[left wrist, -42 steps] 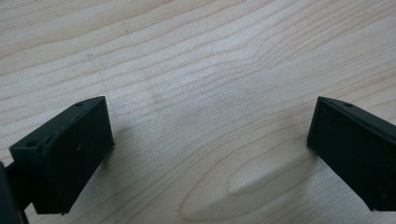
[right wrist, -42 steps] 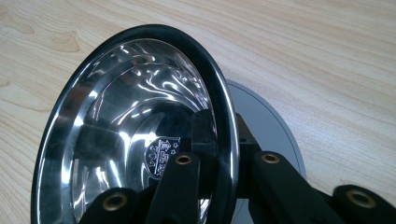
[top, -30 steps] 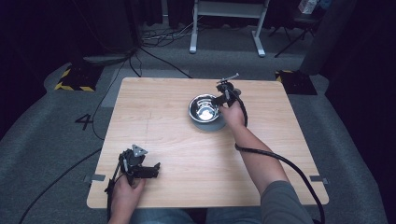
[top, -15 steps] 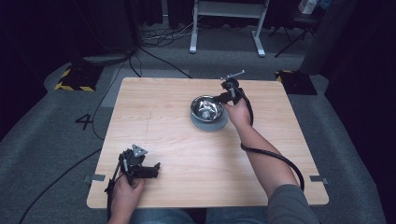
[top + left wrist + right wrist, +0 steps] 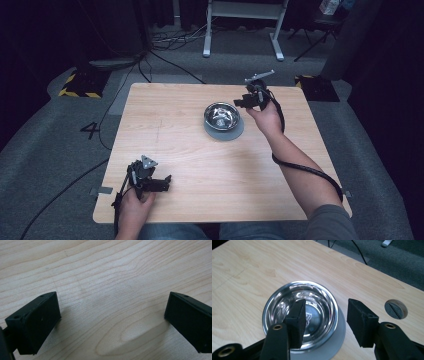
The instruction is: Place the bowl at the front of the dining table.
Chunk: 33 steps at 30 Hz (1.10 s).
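High view shows a light wooden bench (image 5: pixel 165 125) on grey carpet. At the near left corner, the left hand-held gripper (image 5: pixel 161 183) lies low on the bench top, held by the left hand (image 5: pixel 134 204). Left gripper view confirms its jaws spread wide apart, with bare wood grain between them and nothing gripped. Right of centre, toward the far side, a shiny steel bowl (image 5: pixel 221 116) sits upright on a round grey base (image 5: pixel 225 132). Just beside the bowl's right edge, the right hand-held gripper (image 5: pixel 241 102) is held above the bench by the right hand (image 5: pixel 266 117), its jaws pointing left. Right gripper view shows this hand-held gripper (image 5: pixel 324 317) open, one jaw over the bowl (image 5: pixel 287 302) interior, the other outside the rim, gripping nothing. A round cable hole (image 5: pixel 396 309) lies in the bench to the right.
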### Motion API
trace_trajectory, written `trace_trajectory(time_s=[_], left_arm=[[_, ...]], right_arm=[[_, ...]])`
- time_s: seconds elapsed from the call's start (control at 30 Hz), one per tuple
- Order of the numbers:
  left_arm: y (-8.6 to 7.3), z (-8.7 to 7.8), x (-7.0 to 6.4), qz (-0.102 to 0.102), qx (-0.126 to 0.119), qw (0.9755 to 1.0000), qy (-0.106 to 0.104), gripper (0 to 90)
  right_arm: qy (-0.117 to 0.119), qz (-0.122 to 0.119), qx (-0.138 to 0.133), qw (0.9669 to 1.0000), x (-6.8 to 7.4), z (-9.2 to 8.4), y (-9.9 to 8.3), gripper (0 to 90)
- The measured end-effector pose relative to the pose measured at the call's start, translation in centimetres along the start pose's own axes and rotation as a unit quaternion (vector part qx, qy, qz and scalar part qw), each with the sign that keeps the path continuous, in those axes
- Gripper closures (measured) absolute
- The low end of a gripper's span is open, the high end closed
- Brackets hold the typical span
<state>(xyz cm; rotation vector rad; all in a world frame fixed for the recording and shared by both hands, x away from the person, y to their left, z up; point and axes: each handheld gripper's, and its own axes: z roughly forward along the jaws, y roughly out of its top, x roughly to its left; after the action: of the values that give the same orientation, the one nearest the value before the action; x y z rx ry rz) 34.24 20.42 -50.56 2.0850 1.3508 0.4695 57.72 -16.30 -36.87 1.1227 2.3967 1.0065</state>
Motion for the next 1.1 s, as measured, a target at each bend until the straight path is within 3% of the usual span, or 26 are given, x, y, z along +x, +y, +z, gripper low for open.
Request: trace_trajectory(time_s=[0.27,0.7,0.97,1.1], left_arm=[[0.0,0.0,0.0,0.001,0.000,1.0000,0.000,0.4],[0.0,0.0,0.0,0.002,0.000,1.0000,-0.001,0.3],[0.0,0.0,0.0,0.004,0.001,1.0000,-0.003,0.3],[0.0,0.0,0.0,0.005,0.000,1.0000,-0.002,0.3]], right_arm=[[0.007,-0.039,0.021,0.9990,0.1,-2.4,-1.4,49.7],[0.041,-0.058,0.015,0.9973,0.5,-6.5,-4.0,48.6],[0.035,-0.077,0.034,0.9958,0.6,-8.6,-5.9,47.3],[0.032,-0.079,0.024,0.9960,0.8,-10.0,-6.9,47.3]])
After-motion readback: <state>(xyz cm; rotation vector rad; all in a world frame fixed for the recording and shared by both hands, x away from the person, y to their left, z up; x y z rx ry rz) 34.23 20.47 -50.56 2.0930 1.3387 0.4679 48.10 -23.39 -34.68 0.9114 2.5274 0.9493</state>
